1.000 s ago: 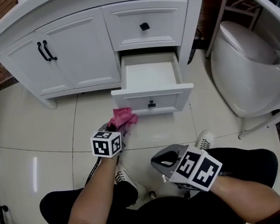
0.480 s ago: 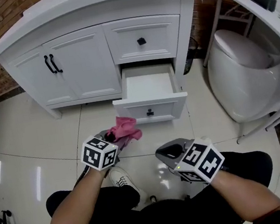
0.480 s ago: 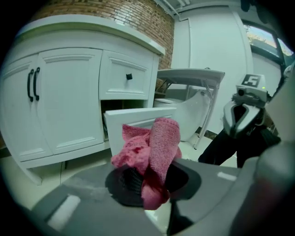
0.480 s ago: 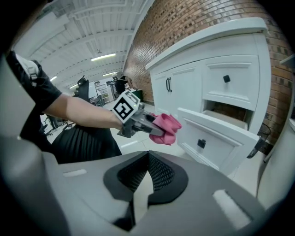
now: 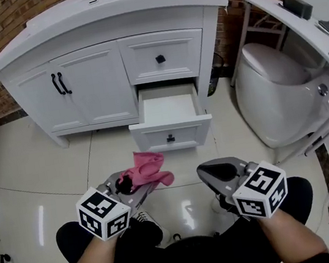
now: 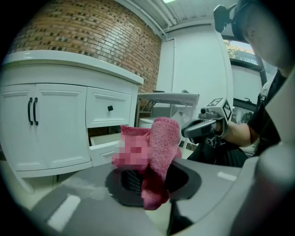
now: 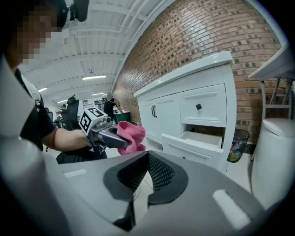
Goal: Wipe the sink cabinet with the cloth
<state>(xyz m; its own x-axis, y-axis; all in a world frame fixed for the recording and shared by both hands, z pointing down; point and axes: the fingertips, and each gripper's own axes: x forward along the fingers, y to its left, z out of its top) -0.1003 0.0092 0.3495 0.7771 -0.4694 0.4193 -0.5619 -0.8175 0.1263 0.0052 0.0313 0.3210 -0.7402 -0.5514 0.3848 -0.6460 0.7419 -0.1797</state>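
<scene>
Cloth [image 5: 147, 169]: pink, clamped between the left gripper [image 5: 130, 186] fingers, bunched beyond the tips. Right gripper [image 5: 216, 174]: fingers closed on nothing. Cabinet [image 5: 95, 83]: white, drawer [image 5: 171, 134] pulled open.

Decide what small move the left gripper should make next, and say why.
Probably reach the left gripper forward until the cloth presses on the cabinet, perhaps at the open drawer front. The jaws are shut on the cloth, but it hangs over the floor, short of any cabinet surface, so no wiping can start. The right gripper is shut and empty.
</scene>
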